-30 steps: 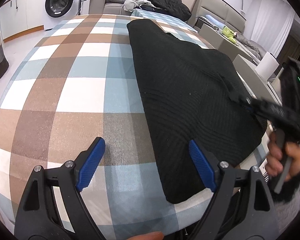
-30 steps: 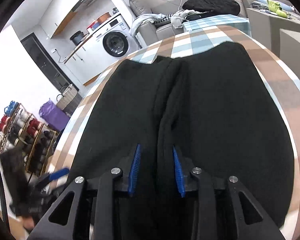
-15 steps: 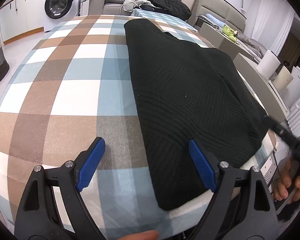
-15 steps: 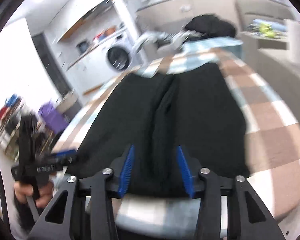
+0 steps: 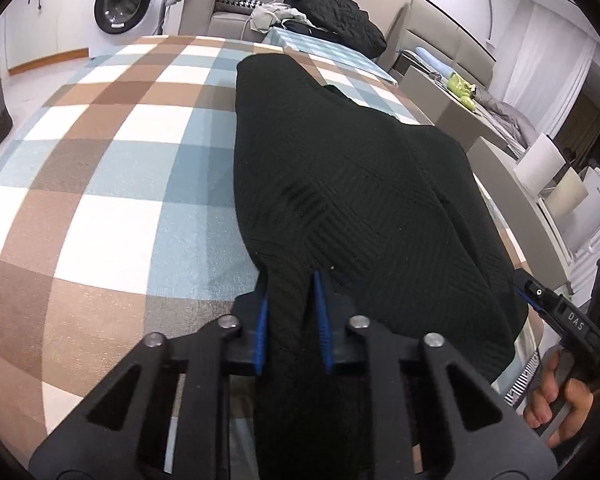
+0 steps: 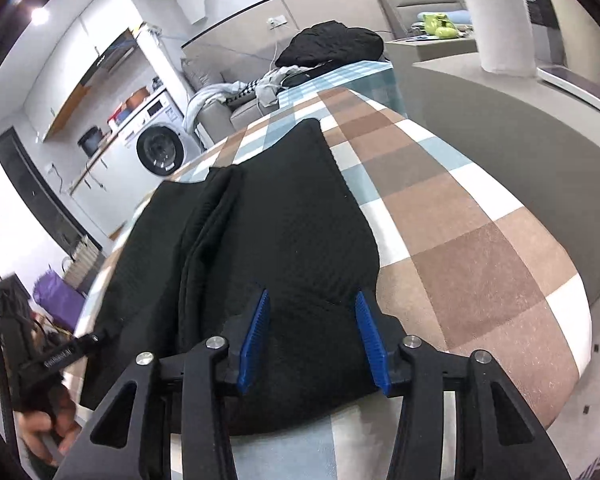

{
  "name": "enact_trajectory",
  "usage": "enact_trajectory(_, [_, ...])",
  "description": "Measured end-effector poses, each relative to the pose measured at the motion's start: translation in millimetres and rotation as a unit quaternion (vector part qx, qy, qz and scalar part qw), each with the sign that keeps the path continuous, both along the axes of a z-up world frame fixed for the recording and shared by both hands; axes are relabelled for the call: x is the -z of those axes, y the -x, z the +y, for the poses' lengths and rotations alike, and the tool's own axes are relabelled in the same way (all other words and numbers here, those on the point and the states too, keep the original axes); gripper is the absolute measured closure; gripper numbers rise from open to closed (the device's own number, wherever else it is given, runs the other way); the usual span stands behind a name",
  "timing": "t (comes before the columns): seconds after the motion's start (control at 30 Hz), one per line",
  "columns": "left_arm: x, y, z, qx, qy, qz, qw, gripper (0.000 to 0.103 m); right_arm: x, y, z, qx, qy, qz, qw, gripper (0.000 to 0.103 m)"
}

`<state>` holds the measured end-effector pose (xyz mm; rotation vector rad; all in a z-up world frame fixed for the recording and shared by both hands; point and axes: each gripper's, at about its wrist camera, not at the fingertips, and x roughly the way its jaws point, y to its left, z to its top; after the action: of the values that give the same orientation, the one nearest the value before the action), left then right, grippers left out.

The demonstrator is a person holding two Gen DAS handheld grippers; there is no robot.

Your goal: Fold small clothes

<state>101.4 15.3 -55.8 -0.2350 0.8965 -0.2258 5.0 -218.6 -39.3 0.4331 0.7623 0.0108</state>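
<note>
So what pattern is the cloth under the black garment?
Checked tablecloth: brown, pale blue and white squares, clearest in the left wrist view.

"DAS" on the right hand-held gripper (image 5: 556, 312), other lettering too blurred to read

The left gripper (image 5: 291, 312) angles downward, its 2 blue pads closing on dark cloth. The right gripper (image 6: 314, 336), toward 3 o'clock, angles down too, jaws part-spread and closing, straddling cloth.
</note>
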Motion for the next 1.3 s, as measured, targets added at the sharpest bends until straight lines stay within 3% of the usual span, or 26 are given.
enact_trajectory(0.23, [-3,6,27,-0.019,-0.010,-0.009,0.9997,0.091,2,-13,31,-0.040,0.020,0.009,0.999,0.064])
enact_trajectory(0.5, [-10,23,80,-0.071,-0.027,-0.021,0.9969,0.093,3,-24,87,-0.107,0.031,0.009,0.994,0.064])
enact_trajectory(0.6, [-10,24,85,-0.075,-0.024,-0.017,0.9967,0.092,3,-26,89,-0.106,0.037,0.008,0.994,0.063])
enact_trajectory(0.77, [-17,33,82,-0.076,-0.052,-0.031,0.9953,0.091,-11,-16,72,-0.083,0.014,-0.026,0.996,0.063])
enact_trajectory(0.9, [-22,45,78,-0.070,-0.059,-0.040,0.9950,0.091,-22,-15,82,-0.109,0.020,-0.051,0.992,0.063])
enact_trajectory(0.97, [-26,51,78,-0.066,-0.053,-0.047,0.9953,0.081,-24,-20,91,-0.132,0.023,-0.047,0.990,0.060])
enact_trajectory(1.03, [-29,57,78,-0.057,-0.038,-0.056,0.9961,0.051,-22,-32,100,-0.152,0.006,-0.030,0.988,0.058])
enact_trajectory(1.13, [-34,63,75,-0.051,-0.029,-0.073,0.9956,0.025,-18,-48,117,-0.179,-0.015,-0.008,0.984,0.051])
enact_trajectory(1.2, [-32,62,71,-0.027,-0.018,-0.076,0.9966,0.017,-13,-61,128,-0.195,-0.025,0.004,0.981,0.050])
enact_trajectory(1.3, [-23,57,69,-0.026,-0.015,-0.057,0.9979,0.017,-4,-83,147,-0.213,-0.048,0.026,0.975,0.050])
